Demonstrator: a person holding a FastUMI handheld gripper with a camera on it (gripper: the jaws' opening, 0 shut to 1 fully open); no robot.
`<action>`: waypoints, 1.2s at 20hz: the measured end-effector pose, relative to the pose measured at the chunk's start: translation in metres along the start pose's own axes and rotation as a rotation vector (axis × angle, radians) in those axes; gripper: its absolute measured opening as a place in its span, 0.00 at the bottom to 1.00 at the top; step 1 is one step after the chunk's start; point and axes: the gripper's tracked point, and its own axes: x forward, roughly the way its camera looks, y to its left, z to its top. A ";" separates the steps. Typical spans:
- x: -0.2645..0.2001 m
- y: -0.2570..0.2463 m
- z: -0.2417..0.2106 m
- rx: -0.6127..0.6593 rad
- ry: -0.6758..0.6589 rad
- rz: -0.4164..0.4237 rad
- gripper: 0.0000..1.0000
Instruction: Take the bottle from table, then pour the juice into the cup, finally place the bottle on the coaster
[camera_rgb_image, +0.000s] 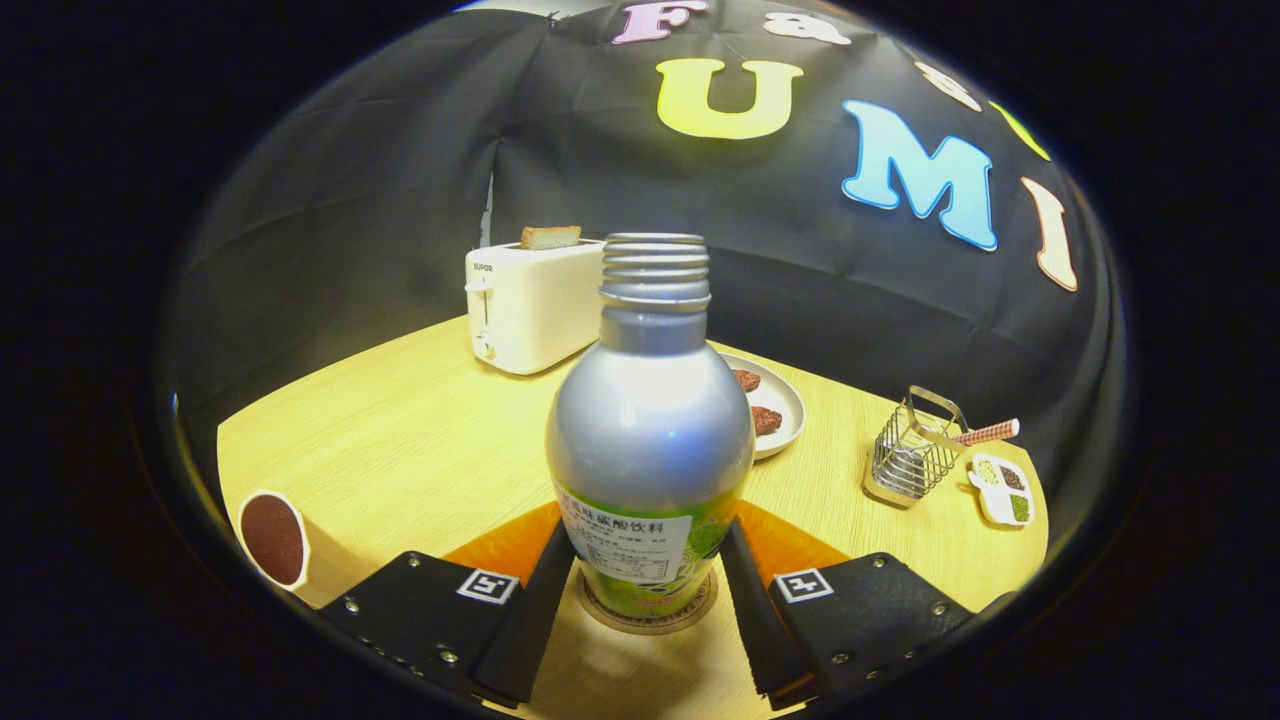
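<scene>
Behind the claw-held (648, 560) bottle (650, 440) stand toaster (530, 305) and plate (785, 400).

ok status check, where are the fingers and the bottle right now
Gripper fingers flank the bottle, contact unclear. Bottle upright, cap off, standing on the coaster. Cup off beside one finger, dark inside. Nothing in the way.

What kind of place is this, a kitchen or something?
Likely a mock breakfast table in a recording booth: a toaster with toast, a plate of food and a bottle on a coaster, black cloth behind.
</scene>
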 end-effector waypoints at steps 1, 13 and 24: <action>0.001 -0.002 0.002 -0.001 -0.003 -0.006 0.78; 0.008 -0.006 0.000 0.063 0.007 -0.009 0.81; -0.016 -0.016 0.004 0.111 -0.008 -0.049 1.00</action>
